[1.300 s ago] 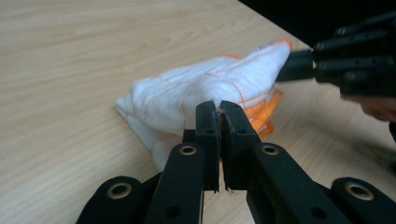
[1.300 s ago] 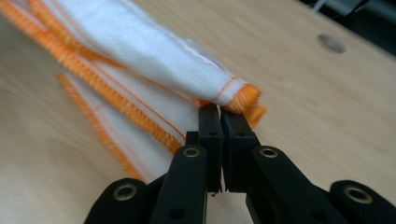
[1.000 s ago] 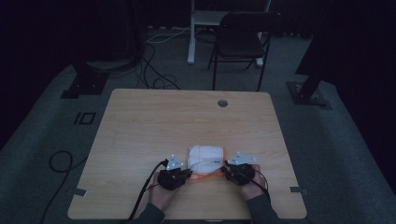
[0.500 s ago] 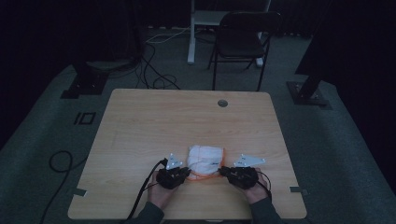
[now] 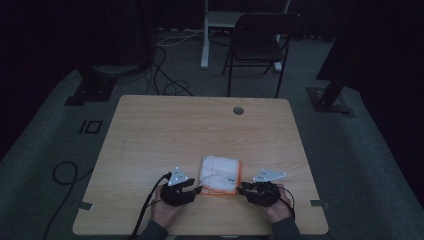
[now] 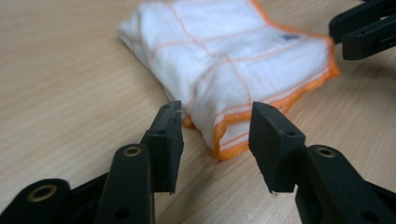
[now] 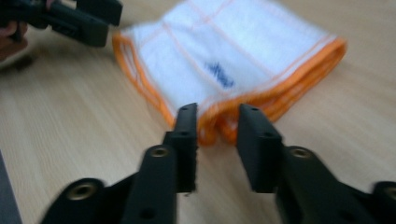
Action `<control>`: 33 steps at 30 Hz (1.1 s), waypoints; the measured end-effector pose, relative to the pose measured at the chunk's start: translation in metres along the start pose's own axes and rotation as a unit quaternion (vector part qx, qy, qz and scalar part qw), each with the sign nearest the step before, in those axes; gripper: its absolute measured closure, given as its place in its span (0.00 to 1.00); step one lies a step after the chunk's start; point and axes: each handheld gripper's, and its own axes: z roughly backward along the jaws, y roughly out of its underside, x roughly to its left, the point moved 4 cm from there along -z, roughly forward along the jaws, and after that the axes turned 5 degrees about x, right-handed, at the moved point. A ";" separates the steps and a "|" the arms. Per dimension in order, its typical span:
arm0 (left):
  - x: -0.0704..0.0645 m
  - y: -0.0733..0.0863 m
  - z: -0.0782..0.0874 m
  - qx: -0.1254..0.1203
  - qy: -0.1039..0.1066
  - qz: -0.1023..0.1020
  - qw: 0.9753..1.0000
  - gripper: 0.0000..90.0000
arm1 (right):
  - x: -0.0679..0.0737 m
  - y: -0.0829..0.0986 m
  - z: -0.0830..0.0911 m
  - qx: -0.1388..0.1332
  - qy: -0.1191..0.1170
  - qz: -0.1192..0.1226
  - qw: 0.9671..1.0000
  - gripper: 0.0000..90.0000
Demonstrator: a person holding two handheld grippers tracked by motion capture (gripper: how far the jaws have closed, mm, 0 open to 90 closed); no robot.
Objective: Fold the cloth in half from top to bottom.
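Dim room, dark floor (image 5: 45,150) with cables, a chair (image 5: 260,42) behind the wooden counter (image 5: 200,130). Counter is bare apart from a folded white cloth (image 5: 220,175) with orange hem, lying flat near the front edge, between the two hands. Left gripper (image 5: 196,190) sits at the cloth's near-left corner, right gripper (image 5: 241,189) at its near-right corner, both low on the counter. In the left gripper view the left gripper (image 6: 215,135) is open fairly wide, jaws either side of the cloth (image 6: 233,60) corner, holding nothing; the hem lies in the gap but the pads look just clear of it. In the right gripper view the right gripper (image 7: 218,140) is open narrower, jaws bracketing the folded orange edge of the cloth (image 7: 224,60), also not clamped; frame is a bit blurred, so contact is hard to call. Step in hand, as I judge it: lining up a two-corner grasp on the near edge, either to unfold or fold again. Next move likely needs both grippers to ease forward a touch, close on the top layers only, then lift together so the cloth doesn't drag or bunch.
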 end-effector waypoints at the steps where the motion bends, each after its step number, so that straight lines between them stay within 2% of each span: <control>1: 0.000 0.000 0.000 0.000 0.000 0.000 1.000 0.60 | 0.000 0.000 0.000 0.000 0.000 0.000 1.000 0.73; 3: 0.002 -0.002 0.003 -0.010 -0.001 0.003 1.000 0.60 | 0.001 -0.003 0.001 -0.015 0.009 -0.003 1.000 0.73; 4: 0.005 -0.004 0.002 -0.012 -0.009 0.007 1.000 0.63 | 0.002 -0.004 0.000 -0.026 0.017 0.000 1.000 0.73; 5: 0.005 -0.004 0.002 -0.012 -0.009 0.007 1.000 0.64 | 0.002 -0.004 0.000 -0.026 0.017 0.000 1.000 0.73; 6: 0.007 -0.005 0.002 -0.014 -0.015 0.012 1.000 0.65 | 0.001 -0.006 0.000 -0.033 0.030 0.000 0.999 0.73; 7: 0.007 -0.005 0.002 -0.014 -0.015 0.012 1.000 0.65 | 0.000 -0.006 0.000 -0.037 0.032 -0.001 0.999 0.73; 9: 0.010 -0.006 0.003 -0.017 -0.021 0.016 1.000 0.64 | -0.002 -0.005 0.001 -0.036 0.036 -0.002 0.999 0.73; 10: 0.015 -0.005 0.006 -0.021 -0.026 0.022 0.999 0.64 | -0.006 -0.003 0.003 -0.035 0.052 -0.002 0.998 0.73; 16: 0.022 -0.005 0.011 -0.030 -0.033 0.030 0.999 0.64 | -0.015 0.003 0.007 -0.039 0.064 -0.017 0.997 0.74; 22: 0.024 -0.004 0.012 -0.031 -0.039 0.029 0.998 0.64 | -0.017 0.003 0.007 -0.038 0.074 -0.014 0.996 0.74; 25: 0.027 -0.003 0.013 -0.032 -0.045 0.032 0.998 0.64 | -0.020 0.004 0.006 -0.035 0.086 -0.013 0.996 0.73; 33: 0.037 0.002 0.018 -0.032 -0.056 0.041 0.997 0.63 | -0.032 0.012 0.005 -0.032 0.099 -0.033 0.994 0.72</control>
